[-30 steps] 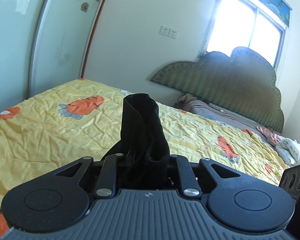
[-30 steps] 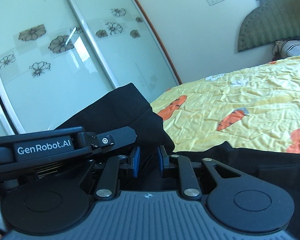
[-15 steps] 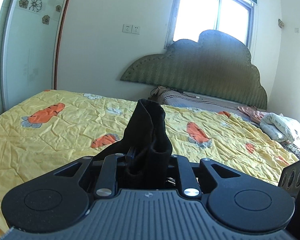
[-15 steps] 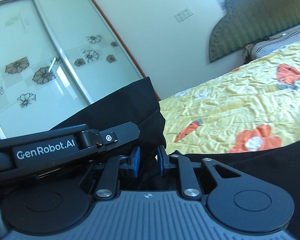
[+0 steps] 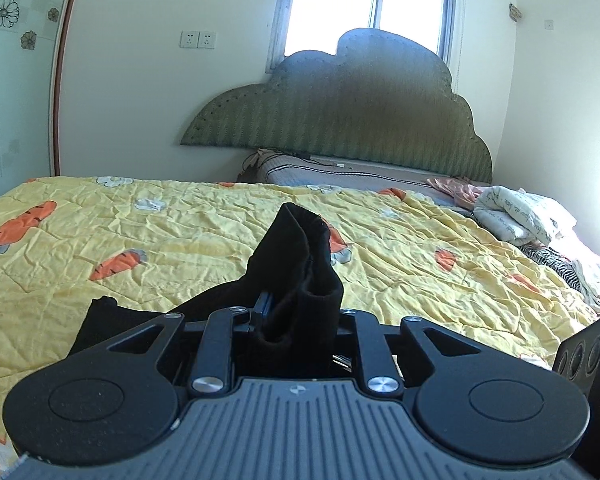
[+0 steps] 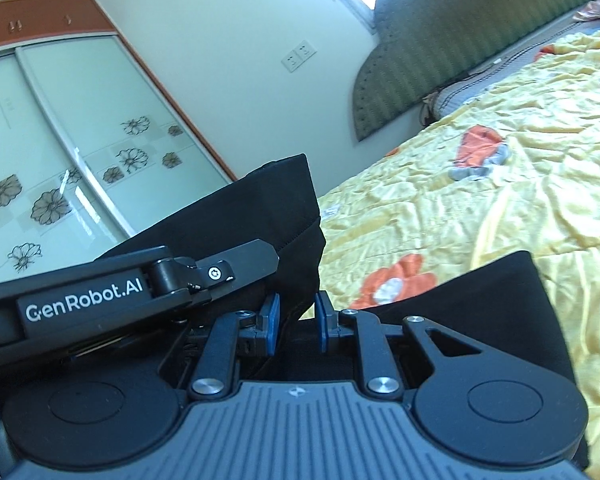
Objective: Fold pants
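Though bunched black pants [image 5: 300,280] hide its pads, left claw [image 5: 296,320] pinches them; right claw [image 6: 297,322] likewise.

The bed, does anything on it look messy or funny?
A little. Bunched clothes and a crumpled white blanket are heaped at the bed's right edge by the headboard, and the yellow quilt is wrinkled. The black pants are just pinched in both grippers.
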Available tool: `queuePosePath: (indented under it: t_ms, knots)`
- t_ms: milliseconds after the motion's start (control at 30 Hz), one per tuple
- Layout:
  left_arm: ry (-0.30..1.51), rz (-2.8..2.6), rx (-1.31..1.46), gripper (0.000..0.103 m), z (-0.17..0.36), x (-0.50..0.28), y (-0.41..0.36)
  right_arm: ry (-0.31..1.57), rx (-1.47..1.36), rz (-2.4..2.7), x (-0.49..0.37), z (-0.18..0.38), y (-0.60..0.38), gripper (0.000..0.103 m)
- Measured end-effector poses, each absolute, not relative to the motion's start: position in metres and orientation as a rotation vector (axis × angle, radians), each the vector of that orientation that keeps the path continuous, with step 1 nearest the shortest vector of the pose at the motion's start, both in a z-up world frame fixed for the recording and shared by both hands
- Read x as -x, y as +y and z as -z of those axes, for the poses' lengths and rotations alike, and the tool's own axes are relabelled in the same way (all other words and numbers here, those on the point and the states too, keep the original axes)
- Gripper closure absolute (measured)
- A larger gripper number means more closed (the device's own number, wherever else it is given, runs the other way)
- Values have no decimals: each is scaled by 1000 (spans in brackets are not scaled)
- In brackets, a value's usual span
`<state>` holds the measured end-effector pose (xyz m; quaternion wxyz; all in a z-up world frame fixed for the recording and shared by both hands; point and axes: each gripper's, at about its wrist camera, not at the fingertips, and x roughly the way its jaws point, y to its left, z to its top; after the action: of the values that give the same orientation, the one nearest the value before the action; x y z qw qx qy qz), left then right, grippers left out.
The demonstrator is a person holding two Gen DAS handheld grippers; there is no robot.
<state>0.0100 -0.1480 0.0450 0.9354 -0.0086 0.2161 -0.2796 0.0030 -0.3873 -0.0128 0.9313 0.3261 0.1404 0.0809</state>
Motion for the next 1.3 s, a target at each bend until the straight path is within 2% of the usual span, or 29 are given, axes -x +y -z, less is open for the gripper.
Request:
queuePosePath:
  t_ms: [700, 967, 1067, 1133, 1200, 1300]
  knots:
    - [554, 626, -48, 84, -8, -15, -197, 385, -741, -66, 9, 53, -429, 84]
    - [607, 636, -35, 84, 3, -18, -204, 427, -577, 31, 29, 43, -440, 84]
    - [601, 635, -49, 84, 5, -15, -208, 423, -535, 74, 45, 40, -449, 82]
    - [597, 637, -66, 84, 8, -13, -210, 406, -547, 100, 56, 39, -457, 74]
    - [598, 638, -72, 84, 11, -12, -213, 398, -555, 126, 64, 40, -464, 71]
    - [592, 636, -87, 84, 13, -9, -216, 397, -561, 160, 71, 42, -472, 70]
